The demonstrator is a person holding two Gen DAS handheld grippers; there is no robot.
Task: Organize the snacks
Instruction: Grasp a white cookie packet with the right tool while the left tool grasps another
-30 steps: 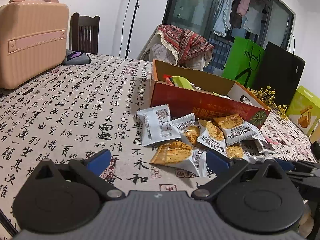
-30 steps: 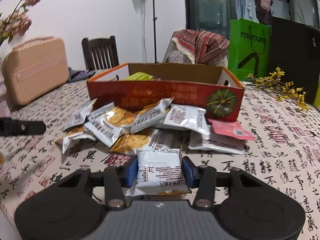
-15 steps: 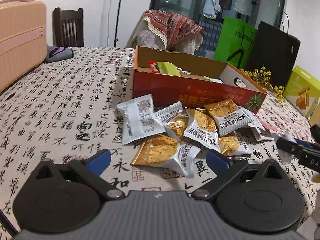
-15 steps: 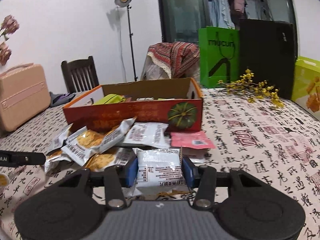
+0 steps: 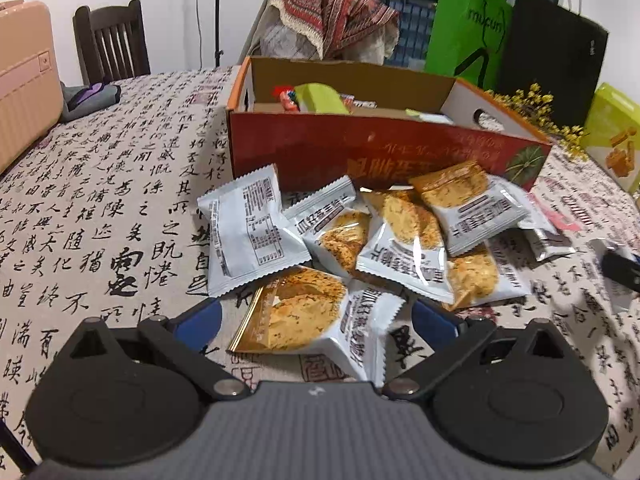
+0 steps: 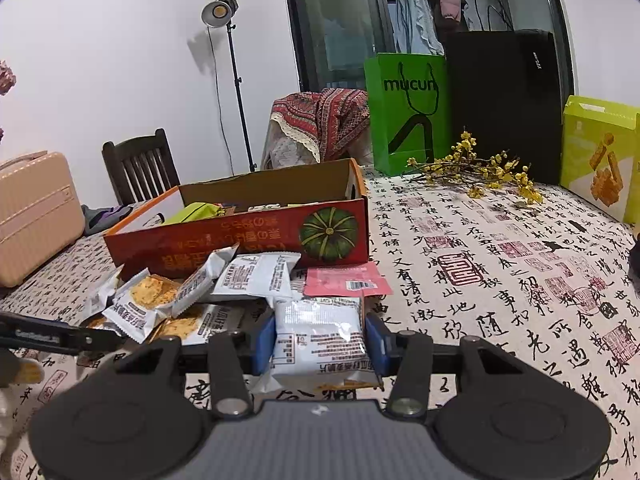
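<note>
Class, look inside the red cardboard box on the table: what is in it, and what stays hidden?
Inside the red box a lime-green packet and a red wrapper show above the front wall. That wall hides the box floor and anything lower.

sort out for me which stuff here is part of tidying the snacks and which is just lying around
Part of the job:
- red cardboard box, open, some snacks inside
- heap of white-and-orange snack packets in front of it
- flat pink packet
- white packet gripped by the right gripper
- open left gripper

Just lying about:
- peach hard-shell suitcase
- green paper bag
- yellow flower sprig
- lime-green carton
</note>
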